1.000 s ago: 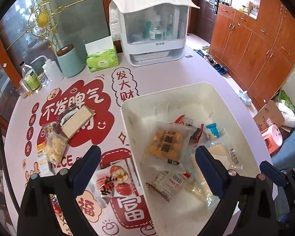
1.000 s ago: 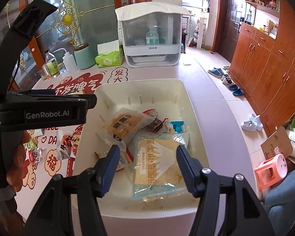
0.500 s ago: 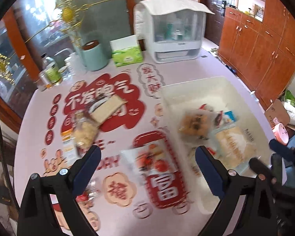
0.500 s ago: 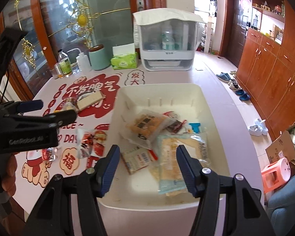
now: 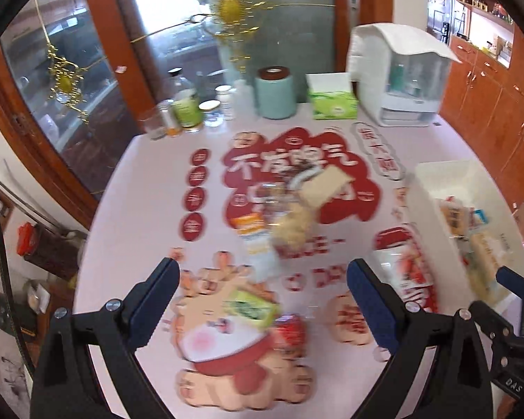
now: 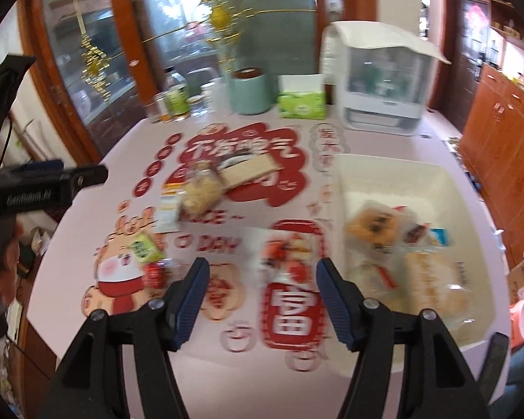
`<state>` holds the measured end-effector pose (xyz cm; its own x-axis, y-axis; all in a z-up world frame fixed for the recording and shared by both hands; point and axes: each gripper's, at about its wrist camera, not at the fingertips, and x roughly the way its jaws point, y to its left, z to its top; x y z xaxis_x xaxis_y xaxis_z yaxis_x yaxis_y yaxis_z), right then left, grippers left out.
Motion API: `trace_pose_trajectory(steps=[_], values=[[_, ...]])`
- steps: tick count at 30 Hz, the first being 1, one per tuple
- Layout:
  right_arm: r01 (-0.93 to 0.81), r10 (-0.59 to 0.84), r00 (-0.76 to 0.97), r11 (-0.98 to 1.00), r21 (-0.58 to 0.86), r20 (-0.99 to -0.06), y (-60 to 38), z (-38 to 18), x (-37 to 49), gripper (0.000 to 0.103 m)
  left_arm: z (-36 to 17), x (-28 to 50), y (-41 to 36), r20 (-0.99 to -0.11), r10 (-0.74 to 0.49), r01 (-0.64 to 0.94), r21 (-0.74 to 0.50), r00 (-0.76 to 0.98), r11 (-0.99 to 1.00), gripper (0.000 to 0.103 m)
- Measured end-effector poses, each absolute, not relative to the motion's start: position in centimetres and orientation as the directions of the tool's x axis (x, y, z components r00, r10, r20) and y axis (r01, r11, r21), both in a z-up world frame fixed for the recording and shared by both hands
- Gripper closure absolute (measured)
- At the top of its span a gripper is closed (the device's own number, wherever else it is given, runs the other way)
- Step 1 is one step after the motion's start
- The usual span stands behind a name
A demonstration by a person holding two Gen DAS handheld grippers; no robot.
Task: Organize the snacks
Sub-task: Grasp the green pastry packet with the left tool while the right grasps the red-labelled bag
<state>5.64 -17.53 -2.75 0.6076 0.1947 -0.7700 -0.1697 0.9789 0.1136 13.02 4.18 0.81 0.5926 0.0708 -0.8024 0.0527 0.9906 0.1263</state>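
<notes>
- Reaching over loose snacks, we hold two claws above the table, and both are released with nothing between their fingers; the right gripper has its jaws opening, and the left gripper stands wide apart.
- We see the snacks in two places. Some already lie in the white bin at the right edge of the table; the rest lie scattered on the tabletop to its left.
- On the table we find a clear red-printed packet just beside the bin and just ahead of the right gripper, a tan cracker pack touching a bag of pale puffed snack, a white-and-orange packet, a small green packet and a small red candy near the left gripper.
- We judge the main risk to be a poor aim: both views are blurred, so a claw closing now could miss or pinch only a corner of film, and the packet could slip out on the way to the bin.
- We judge a second risk where the cracker pack and puffed bag touch: a grip on one could drag the other, and a hard squeeze could crush the contents.
- We judge that the two grippers, working close over the same packets, could bump each other.
- Under everything lies a pale pink table cover printed with red cartoon shapes and characters, which makes the red packets harder to pick out.
- At the far edge stand a teal canister, a green tissue box, small bottles and a white lidded cabinet.
- Beyond are glass doors with gold ornaments and wooden cupboards on the right.
</notes>
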Motion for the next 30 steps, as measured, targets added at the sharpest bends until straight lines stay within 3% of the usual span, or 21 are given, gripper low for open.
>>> trace_pose_trajectory(steps=[8, 16, 26, 30], values=[[-0.257, 0.269, 0.552, 0.955, 0.147, -0.789, -9.2, -5.9, 7.0, 0.034, -2.9, 14.2, 11.4, -0.83, 0.091, 0.132, 0.194, 0.55, 0.972, 0.007], [-0.275, 0.277, 0.464, 0.948, 0.16, -0.841, -3.0, -12.3, 10.1, 0.034, -9.8, 15.4, 14.8, -0.9, 0.014, 0.19, 0.107, 0.436, 0.976, 0.007], [-0.282, 0.227, 0.367, 0.951, 0.125, -0.902, 0.0, -17.9, 12.5, 0.033, -13.8, 16.6, 15.3, -0.925, -0.035, 0.259, 0.069, 0.377, 0.963, 0.007], [-0.298, 0.184, 0.366, 0.952, 0.073, -0.912, 1.2, -18.8, 12.9, 0.024, -14.4, 16.7, 15.2, -0.929, -0.058, 0.272, 0.046, 0.364, 0.961, 0.007]])
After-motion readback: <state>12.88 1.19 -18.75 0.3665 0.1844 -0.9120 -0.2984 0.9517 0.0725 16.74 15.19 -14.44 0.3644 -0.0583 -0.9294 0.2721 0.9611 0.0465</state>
